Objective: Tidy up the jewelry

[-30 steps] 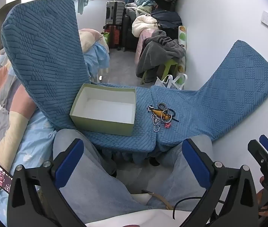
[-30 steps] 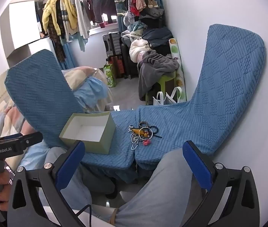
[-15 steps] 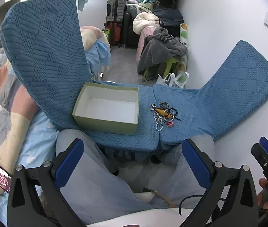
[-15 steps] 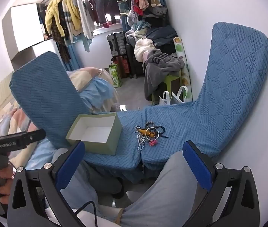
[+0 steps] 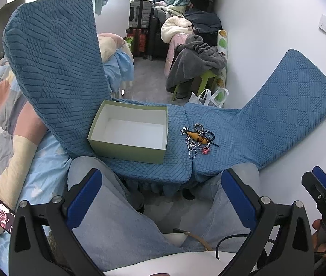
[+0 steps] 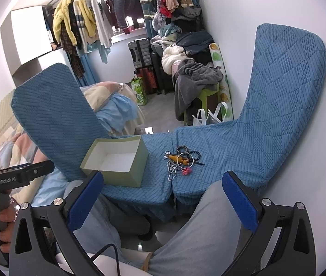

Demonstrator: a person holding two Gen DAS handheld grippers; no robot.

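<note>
Both grippers held back over the lap, jewelry untouched on the blue cushion beside the box

Two blue quilted chair cushions [image 5: 211, 135] lie side by side ahead of the seated person's knees; on the left one stands an open pale-green box [image 5: 128, 148], white inside and bare, its long axis running left to right across the view. Just right of it, apart from its wall and near the seam between the cushions, lies the jewelry pile [image 5: 197, 138]: a yellow-brown elongated piece points from upper left to lower right, a beaded chain trails toward the viewer, and rings and a pink bit lie tangled alongside. The left gripper [image 5: 163, 197] and right gripper [image 6: 163, 197] both hover with jaws spread wide, holding nothing. The first reach is probably best made by the right gripper, closing across the elongated piece's narrow width rather than along it, so that the tangled chain stays behind.
</note>
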